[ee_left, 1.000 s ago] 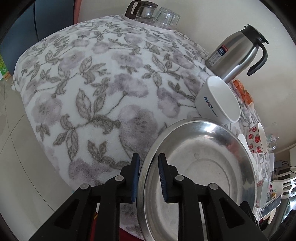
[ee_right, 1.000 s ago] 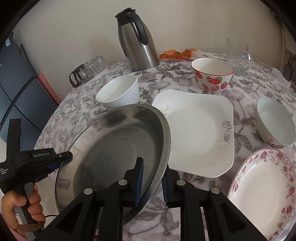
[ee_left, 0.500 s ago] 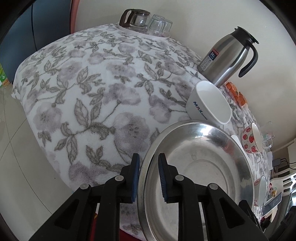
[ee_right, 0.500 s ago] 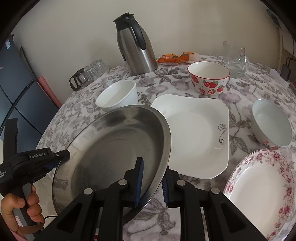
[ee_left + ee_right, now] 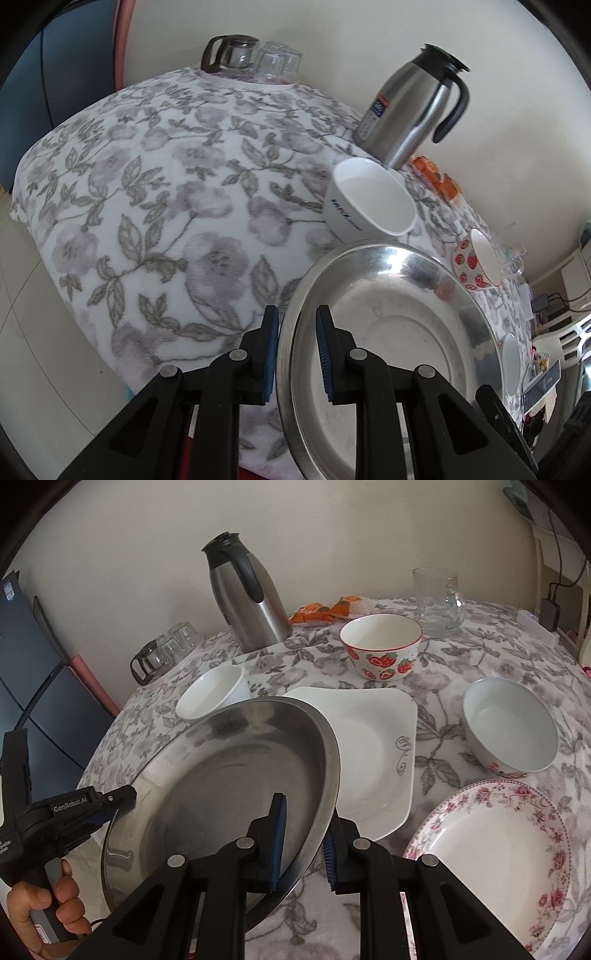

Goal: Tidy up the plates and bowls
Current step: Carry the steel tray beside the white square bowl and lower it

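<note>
A large round steel plate [image 5: 399, 332] [image 5: 229, 775] hangs tilted above the table's near edge. Its far rim overlaps a white square plate [image 5: 369, 746]. My left gripper [image 5: 295, 350] is shut on the plate's left rim, and it also shows as the left gripper [image 5: 110, 805] in the right wrist view. My right gripper [image 5: 304, 845] is shut on the opposite rim. A plain white bowl [image 5: 369, 199] [image 5: 210, 698] sits just beyond the plate. A strawberry bowl [image 5: 380, 650], a pale bowl [image 5: 509, 727] and a pink floral plate [image 5: 491, 853] rest on the cloth.
A steel thermos jug [image 5: 247, 598] stands at the back, with orange packets [image 5: 325, 611] and a glass mug [image 5: 437, 602] to its right. A glass pot with upturned cups [image 5: 251, 59] sits at the far edge. A person's hand [image 5: 48, 904] grips the left handle.
Both grippers have lifted the steel plate a little and carried it further over the table toward the square plate. Both grips are unchanged.
</note>
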Tool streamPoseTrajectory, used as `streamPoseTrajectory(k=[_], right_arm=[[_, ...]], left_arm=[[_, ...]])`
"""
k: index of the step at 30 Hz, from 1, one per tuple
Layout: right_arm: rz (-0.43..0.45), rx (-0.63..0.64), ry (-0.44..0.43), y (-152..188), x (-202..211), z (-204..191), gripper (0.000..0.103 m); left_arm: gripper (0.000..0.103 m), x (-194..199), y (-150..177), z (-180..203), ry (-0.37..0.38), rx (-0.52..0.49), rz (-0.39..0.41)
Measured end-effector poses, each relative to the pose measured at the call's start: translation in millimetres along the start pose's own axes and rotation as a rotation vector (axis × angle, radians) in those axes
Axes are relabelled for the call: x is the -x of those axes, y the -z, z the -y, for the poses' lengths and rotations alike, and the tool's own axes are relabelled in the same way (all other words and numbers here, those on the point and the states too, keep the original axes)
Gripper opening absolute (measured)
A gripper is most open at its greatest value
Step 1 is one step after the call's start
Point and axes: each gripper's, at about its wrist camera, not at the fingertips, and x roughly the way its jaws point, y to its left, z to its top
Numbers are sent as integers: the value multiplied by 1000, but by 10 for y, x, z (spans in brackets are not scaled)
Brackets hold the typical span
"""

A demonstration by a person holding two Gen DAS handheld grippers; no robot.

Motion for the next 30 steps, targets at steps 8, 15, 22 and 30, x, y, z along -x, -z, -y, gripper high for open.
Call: streamPoseTrajectory(k=[8, 15, 22, 30], right_arm=[[20, -59, 17, -48, 61, 250, 20], [47, -112, 61, -106, 93, 505, 20], [46, -178, 112, -125, 43, 767, 20], [58, -223, 137, -167, -46, 939, 20]], left_arm=[[21, 11, 20, 280, 27, -52, 3], [21, -34, -1, 612, 48, -96, 5], [21, -189, 7, 970, 44, -166, -4], [21, -455, -33, 1212, 24, -212, -31]])
